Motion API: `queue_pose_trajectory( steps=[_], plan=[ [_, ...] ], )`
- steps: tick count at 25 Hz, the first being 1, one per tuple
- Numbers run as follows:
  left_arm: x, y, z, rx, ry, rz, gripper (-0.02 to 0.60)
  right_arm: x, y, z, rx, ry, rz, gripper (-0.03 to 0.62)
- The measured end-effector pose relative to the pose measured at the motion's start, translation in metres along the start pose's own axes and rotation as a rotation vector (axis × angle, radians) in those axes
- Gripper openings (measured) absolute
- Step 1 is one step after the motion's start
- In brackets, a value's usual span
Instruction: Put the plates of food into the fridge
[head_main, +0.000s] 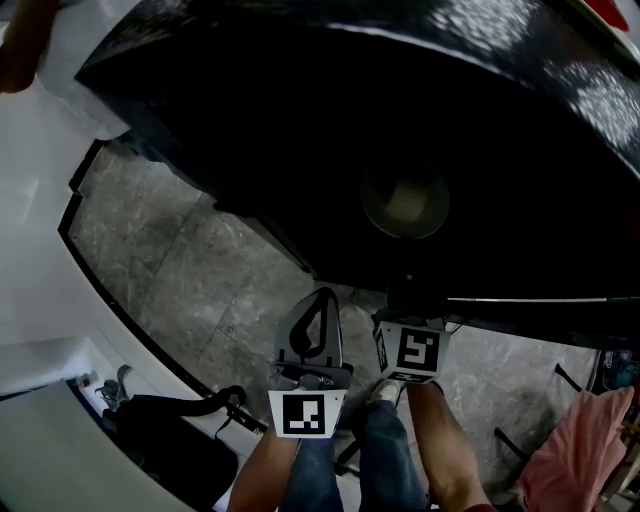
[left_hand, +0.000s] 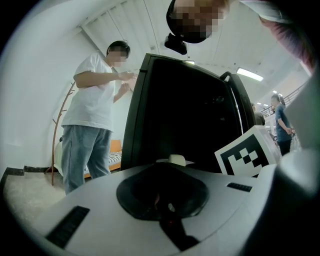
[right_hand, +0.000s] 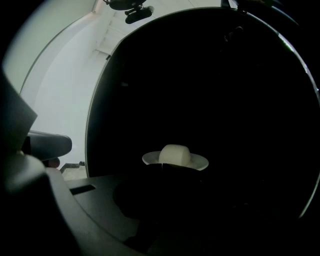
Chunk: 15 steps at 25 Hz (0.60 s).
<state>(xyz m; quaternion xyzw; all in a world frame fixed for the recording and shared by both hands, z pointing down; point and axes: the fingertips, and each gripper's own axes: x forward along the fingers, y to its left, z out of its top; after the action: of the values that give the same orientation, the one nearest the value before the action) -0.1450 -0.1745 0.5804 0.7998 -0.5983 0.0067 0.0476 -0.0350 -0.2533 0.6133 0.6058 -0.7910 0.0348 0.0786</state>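
A white plate (right_hand: 175, 161) with a pale lump of food on it hangs in front of the black fridge (left_hand: 185, 110). My right gripper (right_hand: 162, 171) is shut on the plate's near rim, and its jaws are almost lost in the dark. From above, the plate (head_main: 405, 200) shows dimly against the fridge (head_main: 400, 120), with the right gripper (head_main: 408, 280) just below it. My left gripper (head_main: 322, 296) stands shut and empty, to the left of the right one and short of the fridge. Past the left gripper's (left_hand: 169, 167) tips the plate (left_hand: 175, 160) shows.
A person in a white shirt and jeans (left_hand: 92, 125) stands left of the fridge by a coat stand (left_hand: 56, 135). Another person (left_hand: 281, 125) is far right. A pink cloth (head_main: 580, 440) lies at the lower right, a black bag (head_main: 170, 425) lower left, on grey floor tiles (head_main: 190, 270).
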Motion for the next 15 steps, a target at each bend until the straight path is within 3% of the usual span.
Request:
queue_pose_trajectory(
  steps=[15],
  plan=[
    [0.006,0.001,0.000,0.003,-0.002,-0.002,0.006,0.019,-0.011,0.009,-0.002,-0.021,-0.024,0.012]
  ],
)
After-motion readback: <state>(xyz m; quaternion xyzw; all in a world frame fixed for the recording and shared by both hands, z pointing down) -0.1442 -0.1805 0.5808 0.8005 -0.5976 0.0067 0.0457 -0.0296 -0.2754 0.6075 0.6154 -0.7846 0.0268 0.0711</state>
